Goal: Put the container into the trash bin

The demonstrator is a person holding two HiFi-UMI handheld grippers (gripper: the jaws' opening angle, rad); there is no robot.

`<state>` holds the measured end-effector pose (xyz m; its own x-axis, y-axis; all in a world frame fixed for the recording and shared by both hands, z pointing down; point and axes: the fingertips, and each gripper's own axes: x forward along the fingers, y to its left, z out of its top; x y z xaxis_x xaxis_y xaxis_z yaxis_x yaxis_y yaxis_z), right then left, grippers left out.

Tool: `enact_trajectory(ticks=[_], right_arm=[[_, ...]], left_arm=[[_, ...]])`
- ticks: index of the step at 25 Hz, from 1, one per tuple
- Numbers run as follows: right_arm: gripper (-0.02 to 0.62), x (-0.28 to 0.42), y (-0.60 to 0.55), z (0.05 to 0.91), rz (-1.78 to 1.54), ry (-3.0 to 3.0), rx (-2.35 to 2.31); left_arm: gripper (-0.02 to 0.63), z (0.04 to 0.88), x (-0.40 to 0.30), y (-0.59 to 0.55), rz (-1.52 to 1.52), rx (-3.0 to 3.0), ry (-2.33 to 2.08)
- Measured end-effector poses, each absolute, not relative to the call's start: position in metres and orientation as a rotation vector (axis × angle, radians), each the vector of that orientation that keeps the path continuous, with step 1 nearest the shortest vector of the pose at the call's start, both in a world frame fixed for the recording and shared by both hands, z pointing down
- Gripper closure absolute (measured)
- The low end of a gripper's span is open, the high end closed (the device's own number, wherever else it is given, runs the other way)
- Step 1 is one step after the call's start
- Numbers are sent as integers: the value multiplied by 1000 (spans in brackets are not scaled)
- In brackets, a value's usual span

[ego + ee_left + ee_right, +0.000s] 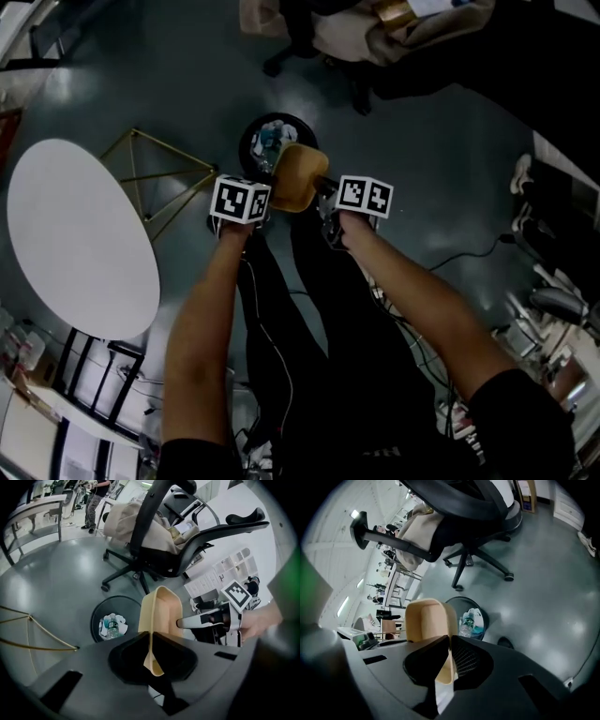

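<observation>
Two tools share one load. The left tool (151,645) and the right tool (449,654) each have their jaws almost together, pinched on a thin wall of the tan container (298,178). One grips either side, so the container hangs tilted on edge between the tips. The trash bin (247,150) stands on the floor just beyond and below both sets of tips, partly under the container's far end. A plastic bottle (111,629) already lies inside the bin.

The likeliest slip is an uneven release. If one tool lets go first, the container would probably swing on the other grip and drop wide onto the floor. It also looks broad against the bin's mouth, so letting go while it sits off-centre could leave it caught on the rim or tip the bin. Each grip is only on a narrow edge, which may slide out early.

How high the container hangs above the bin cannot be judged. From the head view the container covers the bin's near side. The container's inside looks empty in the left gripper view, though its lower end is hidden behind the jaws.
</observation>
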<state>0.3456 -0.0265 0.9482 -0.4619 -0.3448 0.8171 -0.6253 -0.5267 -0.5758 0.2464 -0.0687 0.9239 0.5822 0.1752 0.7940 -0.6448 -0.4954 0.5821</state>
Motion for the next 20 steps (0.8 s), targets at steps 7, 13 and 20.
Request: enact_trajectory(ticks=[7,13,20], right_arm=[[548,332,-28,1005,2061,-1463,1484],[546,329,-47,1032,1994,-1506,1483],[546,324,-68,1058,1906,-1566,1495]], left_arm=[[581,985,232,-71,1073,1848,-418],[581,1015,227,-81,1055,1865,-481],[581,1039,217,-100,1012,1846,-591]])
